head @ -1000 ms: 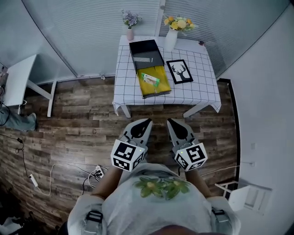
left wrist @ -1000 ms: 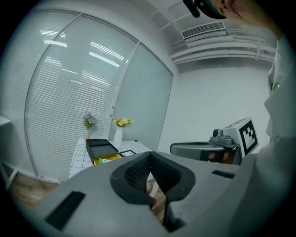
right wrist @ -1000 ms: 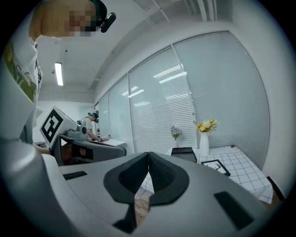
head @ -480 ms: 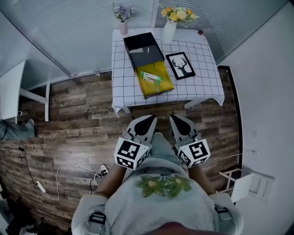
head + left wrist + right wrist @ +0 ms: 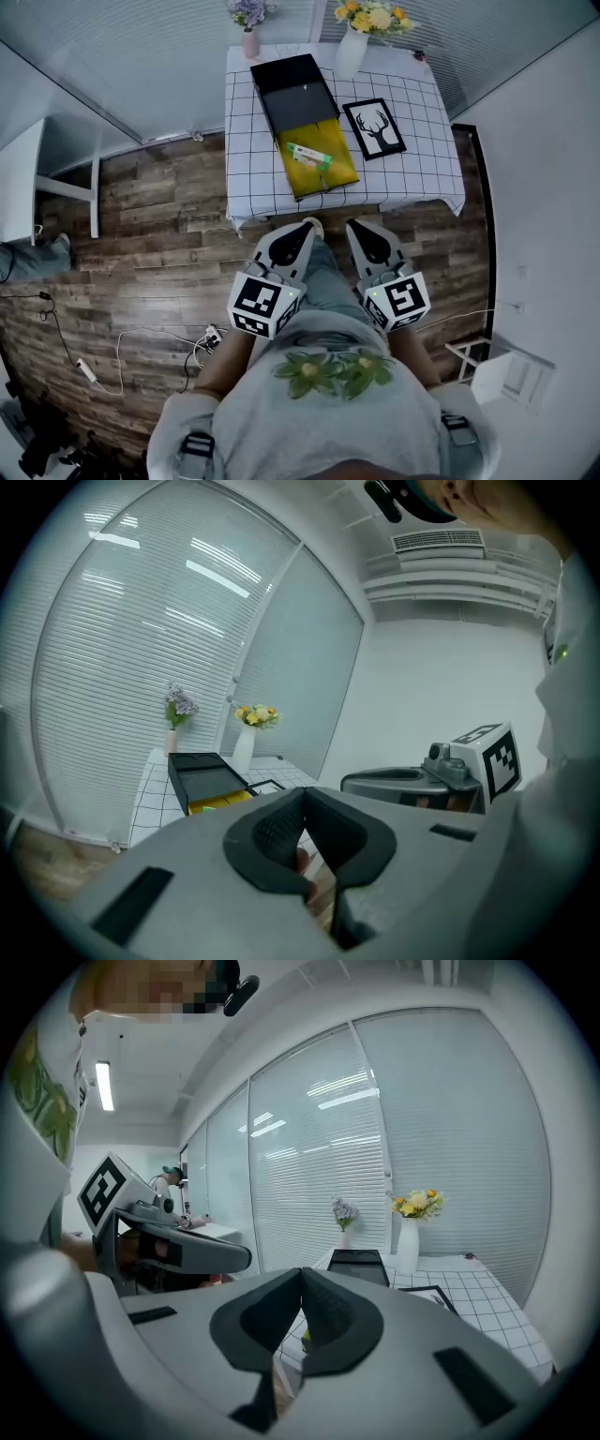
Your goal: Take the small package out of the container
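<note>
Notably, package (image 5: 307,156) print too small; left tool (image 5: 302,228), right tool (image 5: 356,228) closed, empty.

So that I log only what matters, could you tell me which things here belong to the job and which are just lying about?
Job in hand:
small package
yellow container that holds it
left gripper
right gripper

Just lying about:
black box
deer picture
white vase
pink vase
power strip on the floor
</note>
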Tool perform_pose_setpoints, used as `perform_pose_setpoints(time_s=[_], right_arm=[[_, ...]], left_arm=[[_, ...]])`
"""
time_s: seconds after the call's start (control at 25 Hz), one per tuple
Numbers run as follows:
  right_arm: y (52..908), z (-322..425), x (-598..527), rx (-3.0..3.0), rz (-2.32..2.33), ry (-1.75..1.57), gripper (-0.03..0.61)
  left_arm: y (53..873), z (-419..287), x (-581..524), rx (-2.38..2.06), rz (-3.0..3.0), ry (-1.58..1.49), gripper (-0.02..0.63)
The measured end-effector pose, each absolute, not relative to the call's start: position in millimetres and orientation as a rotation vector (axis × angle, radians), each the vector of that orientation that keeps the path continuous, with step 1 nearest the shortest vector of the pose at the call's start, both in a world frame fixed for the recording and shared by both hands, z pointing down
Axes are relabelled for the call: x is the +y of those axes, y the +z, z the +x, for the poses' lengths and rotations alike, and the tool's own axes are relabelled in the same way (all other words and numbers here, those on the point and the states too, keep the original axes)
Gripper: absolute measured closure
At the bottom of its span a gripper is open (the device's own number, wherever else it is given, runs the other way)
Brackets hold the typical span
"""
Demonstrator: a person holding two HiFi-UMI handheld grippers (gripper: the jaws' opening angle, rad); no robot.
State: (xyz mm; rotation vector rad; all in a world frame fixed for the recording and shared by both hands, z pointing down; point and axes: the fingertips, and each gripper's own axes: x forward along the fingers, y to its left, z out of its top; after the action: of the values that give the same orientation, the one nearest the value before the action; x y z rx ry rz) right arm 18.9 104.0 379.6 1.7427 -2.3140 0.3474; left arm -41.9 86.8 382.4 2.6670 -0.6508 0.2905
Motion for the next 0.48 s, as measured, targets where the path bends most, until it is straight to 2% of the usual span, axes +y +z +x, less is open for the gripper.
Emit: perform_pose_setpoints(time_s=[0.48], right_arm=[[383.3, 55.4, 11.9, -2.39, 1.612, 0.314, 0.571]], left_arm=[[387.6, -9.6, -5.7, -0.792, 2.633, 0.339, 0.607]])
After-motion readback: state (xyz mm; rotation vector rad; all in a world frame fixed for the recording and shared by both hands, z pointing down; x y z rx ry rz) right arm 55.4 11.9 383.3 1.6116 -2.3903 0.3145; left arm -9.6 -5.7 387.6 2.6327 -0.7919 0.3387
